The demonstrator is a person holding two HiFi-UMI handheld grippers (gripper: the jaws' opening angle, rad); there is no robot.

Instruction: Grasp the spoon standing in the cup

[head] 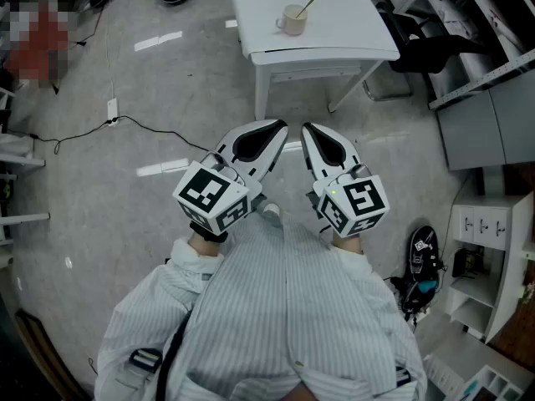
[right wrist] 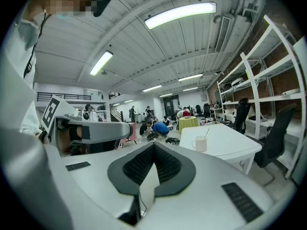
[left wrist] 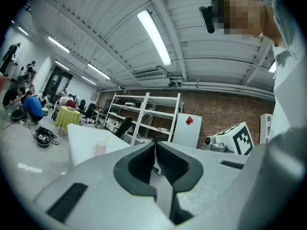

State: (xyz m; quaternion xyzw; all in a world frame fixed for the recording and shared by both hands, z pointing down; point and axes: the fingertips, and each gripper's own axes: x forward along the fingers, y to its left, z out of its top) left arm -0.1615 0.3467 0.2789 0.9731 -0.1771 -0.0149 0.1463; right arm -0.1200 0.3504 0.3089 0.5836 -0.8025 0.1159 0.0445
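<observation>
A pale cup (head: pixel 292 20) stands on a white table (head: pixel 334 40) far ahead, and a spoon (head: pixel 306 7) leans out of it to the right. The same cup (left wrist: pixel 99 149) shows small in the left gripper view, and again as the cup (right wrist: pixel 200 143) in the right gripper view, with its spoon (right wrist: pixel 206 132). My left gripper (head: pixel 280 128) and right gripper (head: pixel 307 129) are held side by side close to my body, well short of the table. Both are shut with nothing between their pads.
A black office chair (head: pixel 426 53) stands at the table's right side. Cables (head: pixel 125 124) trail over the grey floor on the left. White shelving (head: pixel 485 266) is at the right. People sit in the distance around a yellow-green table (right wrist: pixel 188 122).
</observation>
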